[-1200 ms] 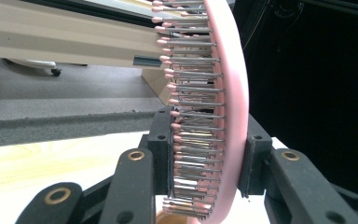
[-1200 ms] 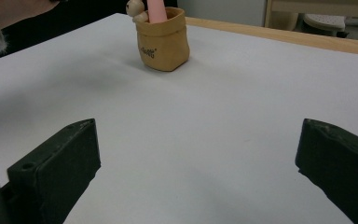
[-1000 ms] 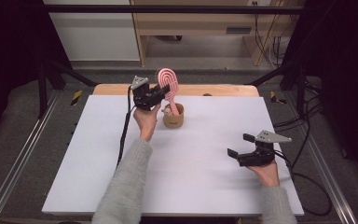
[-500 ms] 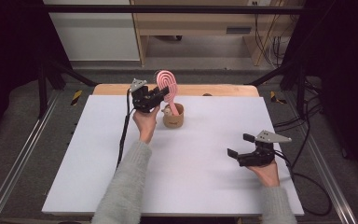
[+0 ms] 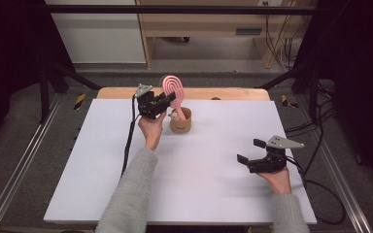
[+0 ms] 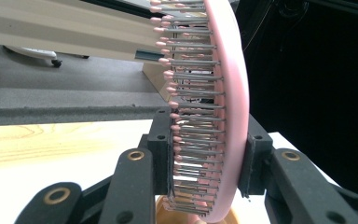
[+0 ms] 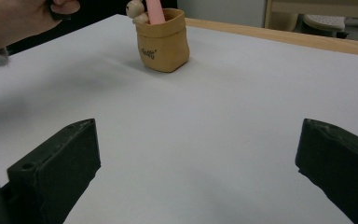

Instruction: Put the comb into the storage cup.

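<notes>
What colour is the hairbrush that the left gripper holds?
Pink, with grey pins tipped pink; the hairbrush shows best in the left gripper view.

White bench with wood far edge, grey carpet floor, pale wooden shelf unit behind, dark surroundings.

A white rectangular worktop is seen, with a pale wooden strip exposed along its far edge. Beyond that far edge, a light wooden shelf unit is set on grey carpeted floor, with a white cabinet panel beside it. Black cables are trailed over the floor off the worktop's right edge. Silver metal rails are laid along the left edge.
</notes>
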`<state>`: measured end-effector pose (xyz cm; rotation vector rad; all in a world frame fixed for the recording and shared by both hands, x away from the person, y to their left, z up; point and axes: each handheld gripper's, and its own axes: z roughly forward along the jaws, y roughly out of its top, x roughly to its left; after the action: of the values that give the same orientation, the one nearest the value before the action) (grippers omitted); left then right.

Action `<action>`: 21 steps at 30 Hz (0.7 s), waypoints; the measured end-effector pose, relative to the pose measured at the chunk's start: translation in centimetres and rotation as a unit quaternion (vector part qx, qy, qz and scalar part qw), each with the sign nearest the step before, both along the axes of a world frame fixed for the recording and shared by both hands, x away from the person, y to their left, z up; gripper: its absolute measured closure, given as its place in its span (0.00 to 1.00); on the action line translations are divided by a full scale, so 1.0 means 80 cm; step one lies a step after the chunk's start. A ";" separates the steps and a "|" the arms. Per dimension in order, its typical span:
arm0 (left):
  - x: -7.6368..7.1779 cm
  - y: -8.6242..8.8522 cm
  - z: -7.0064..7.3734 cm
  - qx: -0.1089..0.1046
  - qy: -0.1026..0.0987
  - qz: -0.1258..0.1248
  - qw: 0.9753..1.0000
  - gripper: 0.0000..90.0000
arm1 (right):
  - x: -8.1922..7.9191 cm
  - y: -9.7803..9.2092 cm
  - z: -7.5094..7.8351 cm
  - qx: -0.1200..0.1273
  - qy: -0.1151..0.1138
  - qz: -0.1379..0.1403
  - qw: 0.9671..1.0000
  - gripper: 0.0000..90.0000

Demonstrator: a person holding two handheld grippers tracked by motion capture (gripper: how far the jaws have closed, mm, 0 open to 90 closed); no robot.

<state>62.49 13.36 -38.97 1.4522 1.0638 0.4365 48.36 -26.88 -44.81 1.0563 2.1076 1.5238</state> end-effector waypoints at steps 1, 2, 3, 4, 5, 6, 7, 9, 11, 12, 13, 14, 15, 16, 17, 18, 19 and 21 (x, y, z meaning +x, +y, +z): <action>0.000 0.001 -0.001 -0.001 0.000 0.000 1.000 0.71 | 0.000 0.000 0.000 0.000 0.000 0.000 1.000 0.00; 0.000 0.002 -0.001 -0.003 0.001 0.000 1.000 0.71 | 0.000 0.000 0.000 0.000 0.000 0.000 1.000 0.00; 0.000 0.003 -0.001 -0.004 0.001 0.000 1.000 0.71 | 0.000 0.000 0.000 -0.001 0.000 0.000 1.000 0.00; 0.000 0.004 -0.002 -0.004 0.002 0.000 1.000 0.71 | 0.000 0.000 0.000 -0.001 0.000 0.000 1.000 0.00; 0.000 0.005 -0.002 -0.004 0.002 -0.001 1.000 0.71 | 0.000 0.000 0.000 -0.001 0.000 0.001 1.000 0.00; 0.000 0.006 -0.002 -0.004 0.002 -0.001 1.000 0.71 | 0.000 0.000 0.000 -0.001 0.001 0.000 1.000 0.00; -0.001 0.006 -0.003 -0.004 0.002 0.000 1.000 0.71 | 0.000 0.000 0.000 -0.001 0.001 0.000 1.000 0.00; -0.001 0.009 -0.004 -0.004 0.003 0.002 1.000 0.70 | 0.000 0.000 0.000 -0.001 -0.001 0.000 1.000 0.00; -0.001 0.011 -0.005 -0.007 0.005 0.004 1.000 0.70 | 0.000 0.000 0.000 -0.001 0.000 0.000 1.000 0.00; -0.001 0.012 -0.006 -0.007 0.005 0.005 1.000 0.70 | 0.000 0.000 0.000 -0.001 0.000 0.000 1.000 0.00; -0.001 0.013 -0.006 -0.007 0.005 0.006 1.000 0.70 | 0.000 0.000 0.000 -0.001 0.000 0.000 1.000 0.00; -0.001 0.014 -0.006 -0.006 0.006 0.007 1.000 0.70 | 0.000 0.000 0.000 -0.001 0.000 0.000 1.000 0.00; -0.001 0.015 -0.006 -0.006 0.008 0.008 1.000 0.70 | 0.000 0.000 0.000 -0.001 0.001 0.000 1.000 0.00; -0.001 0.015 -0.006 -0.006 0.009 0.009 1.000 0.70 | 0.000 0.000 0.000 -0.002 0.001 0.000 1.000 0.00; -0.001 0.016 -0.006 -0.005 0.009 0.010 1.000 0.69 | 0.000 0.001 -0.001 -0.001 0.001 0.000 1.000 0.00; -0.001 0.017 -0.007 -0.005 0.010 0.010 1.000 0.69 | 0.000 0.001 -0.001 -0.002 0.001 0.000 1.000 0.00; -0.001 0.017 -0.007 -0.004 0.010 0.011 1.000 0.69 | 0.000 0.001 0.000 -0.001 0.001 0.000 1.000 0.00; -0.001 0.018 -0.007 -0.001 0.010 0.015 1.000 0.69 | 0.000 0.000 0.000 -0.001 0.000 0.000 1.000 0.00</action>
<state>62.40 14.76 -39.52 1.4424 1.1036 0.4421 48.38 -26.85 -44.83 1.0558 2.1101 1.5209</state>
